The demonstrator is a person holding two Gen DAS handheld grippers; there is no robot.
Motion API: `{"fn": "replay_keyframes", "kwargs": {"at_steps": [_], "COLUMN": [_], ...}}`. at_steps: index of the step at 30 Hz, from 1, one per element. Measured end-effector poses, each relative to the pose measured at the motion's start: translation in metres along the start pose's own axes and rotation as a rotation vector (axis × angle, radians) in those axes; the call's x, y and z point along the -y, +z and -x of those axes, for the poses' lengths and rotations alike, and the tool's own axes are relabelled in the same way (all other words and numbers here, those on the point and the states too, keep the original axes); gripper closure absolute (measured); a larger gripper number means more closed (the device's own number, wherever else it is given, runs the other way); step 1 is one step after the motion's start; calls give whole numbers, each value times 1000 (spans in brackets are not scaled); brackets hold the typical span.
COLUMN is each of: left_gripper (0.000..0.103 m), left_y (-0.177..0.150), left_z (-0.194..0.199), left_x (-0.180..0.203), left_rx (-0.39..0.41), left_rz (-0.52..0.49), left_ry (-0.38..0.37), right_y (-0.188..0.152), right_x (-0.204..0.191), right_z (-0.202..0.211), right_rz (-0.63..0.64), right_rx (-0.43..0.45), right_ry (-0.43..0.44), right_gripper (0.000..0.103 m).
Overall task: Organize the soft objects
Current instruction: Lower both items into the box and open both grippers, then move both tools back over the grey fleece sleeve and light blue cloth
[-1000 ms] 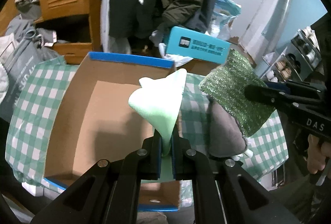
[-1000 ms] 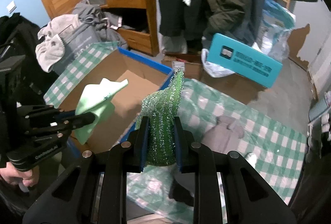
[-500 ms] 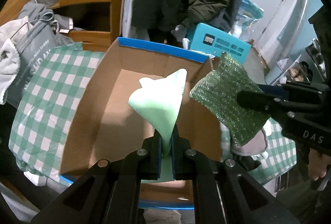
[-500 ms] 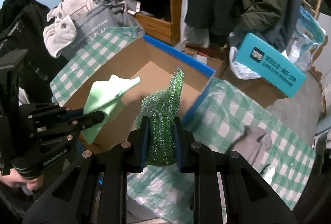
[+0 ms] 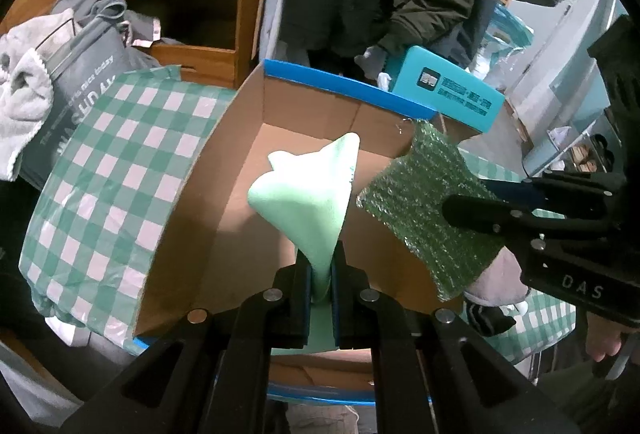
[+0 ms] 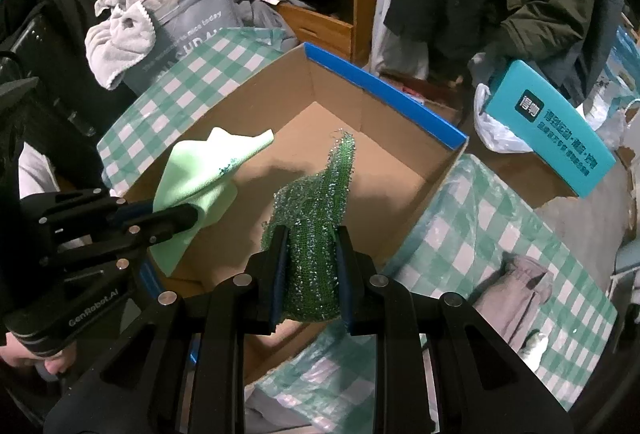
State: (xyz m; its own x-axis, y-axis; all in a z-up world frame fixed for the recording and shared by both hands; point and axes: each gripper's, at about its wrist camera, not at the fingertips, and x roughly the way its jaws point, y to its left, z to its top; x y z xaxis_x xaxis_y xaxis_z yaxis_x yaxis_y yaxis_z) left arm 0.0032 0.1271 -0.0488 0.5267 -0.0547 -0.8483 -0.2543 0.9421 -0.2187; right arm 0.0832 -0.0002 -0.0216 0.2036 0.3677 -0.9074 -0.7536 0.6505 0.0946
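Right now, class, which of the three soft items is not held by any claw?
The grey sock: it lies on the checked cloth outside the box. The pale green cloth is in the left claw, the glittery green scourer in the right claw.

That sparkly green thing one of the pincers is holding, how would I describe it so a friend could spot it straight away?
Find the big open cardboard box with the blue rim on the green checked cloth. Two pincers hang over it; the right gripper pinches a dark green glittery mesh scrubber. Its neighbour, the pale green cloth in the left gripper, is smooth and matte.
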Motion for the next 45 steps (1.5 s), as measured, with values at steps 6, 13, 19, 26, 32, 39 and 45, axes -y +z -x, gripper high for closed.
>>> {"fn": "replay_keyframes", "kwargs": {"at_steps": [6, 13, 19, 26, 32, 39, 45], "left_gripper": [59, 53, 52, 52, 52, 50, 43], "left_y": [0, 2, 1, -1, -2, -1, -2], "left_z": [0, 2, 0, -5, -6, -3, -4], "left_x": [-5, -3, 7, 26, 43, 62, 83], "left_rx": [4, 24, 17, 0, -3, -2, -4], "left_rz": [24, 14, -4, -27, -53, -67, -97], "left_ry": [22, 32, 19, -19, -41, -78, -87], "right_y": [0, -2, -5, -13, -28, -47, -63], "right_x": [1, 13, 22, 33, 50, 74, 96], "right_z": [-4, 2, 16, 29, 40, 55, 70], "right_rz": [-5, -46, -65, -90, -125, -170, -205], "right_rx": [-3, 9, 43, 60, 72, 74, 93], "right_ry": [-5, -11, -20, -54, -75, -94, -117], "right_gripper": [66, 56, 47, 43, 43, 42, 38]}}
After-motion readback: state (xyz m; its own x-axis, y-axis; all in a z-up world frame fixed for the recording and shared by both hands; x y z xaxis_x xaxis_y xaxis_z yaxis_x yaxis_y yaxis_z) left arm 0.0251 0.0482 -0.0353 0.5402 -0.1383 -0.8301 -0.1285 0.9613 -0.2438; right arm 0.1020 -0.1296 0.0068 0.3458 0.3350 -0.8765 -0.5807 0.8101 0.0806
